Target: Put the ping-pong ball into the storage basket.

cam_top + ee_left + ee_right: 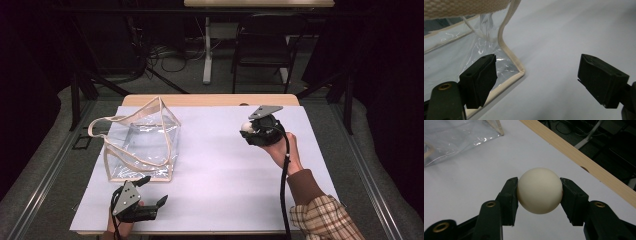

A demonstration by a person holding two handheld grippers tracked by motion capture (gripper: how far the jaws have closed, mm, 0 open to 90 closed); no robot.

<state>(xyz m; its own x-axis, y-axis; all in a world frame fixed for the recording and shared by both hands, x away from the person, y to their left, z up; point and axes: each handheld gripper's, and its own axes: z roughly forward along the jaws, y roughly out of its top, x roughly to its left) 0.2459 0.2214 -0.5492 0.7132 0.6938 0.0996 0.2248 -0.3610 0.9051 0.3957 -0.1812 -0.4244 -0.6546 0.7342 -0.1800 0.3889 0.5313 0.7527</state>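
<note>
Cream-white smooth ball (539,190) sits pinched in my right gripper (539,192); my left gripper (150,192) gapes empty beside the clear plastic tote bag (142,142). I should carry it level over the bag's mouth.

Both grippers are matte black. The left gripper (151,192) carries a grey three-cornered plate dotted with small holes, and its blocky jaw pads have moulded screw recesses; a brass-rimmed hole sits in one jaw arm. The right gripper (539,192) has the same brass eyelets on both jaw arms, a grey plate on top and a black cable trailing back along the forearm. The right arm wears a beige plaid sleeve with a brown cuff
</note>
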